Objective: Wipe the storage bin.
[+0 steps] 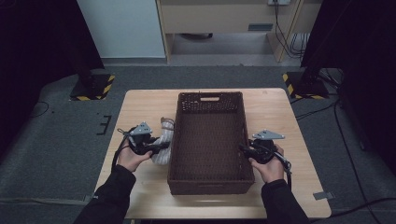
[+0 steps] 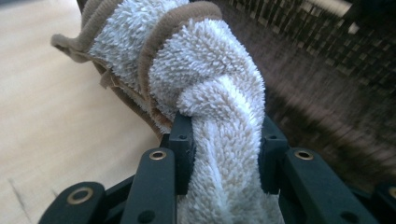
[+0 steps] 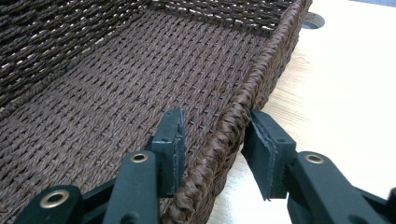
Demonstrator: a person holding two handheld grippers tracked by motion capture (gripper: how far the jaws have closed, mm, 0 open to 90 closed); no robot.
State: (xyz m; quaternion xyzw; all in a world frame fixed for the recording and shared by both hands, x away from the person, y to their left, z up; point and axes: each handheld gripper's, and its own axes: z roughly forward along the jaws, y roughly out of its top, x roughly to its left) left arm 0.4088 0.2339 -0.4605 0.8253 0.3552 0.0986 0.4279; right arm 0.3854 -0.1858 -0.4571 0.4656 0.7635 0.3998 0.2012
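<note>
A rolled white terry towel with beige trim (image 1: 164, 129) lies on the wooden table (image 1: 273, 109), against the left wall of a dark brown wicker basket (image 1: 210, 95). My left gripper (image 1: 160, 146) is shut on the towel's near end. In the left gripper view the towel (image 2: 205, 70) bulges between the pads of that gripper (image 2: 224, 151), with the basket wall (image 2: 327, 70) behind it. My right gripper (image 1: 243, 150) is at the basket's right rim. In the right gripper view it (image 3: 215, 133) stands open astride the rim (image 3: 275, 60), one jaw inside and one outside, with small gaps.
The basket holds nothing and has a handle slot (image 1: 209, 98) in its far wall. Bare tabletop (image 3: 345, 93) runs right of the basket. Two black stands with yellow-striped bases (image 1: 92, 86) (image 1: 304, 84) sit on the floor beyond the far corners, with cables (image 1: 341, 116) at the right.
</note>
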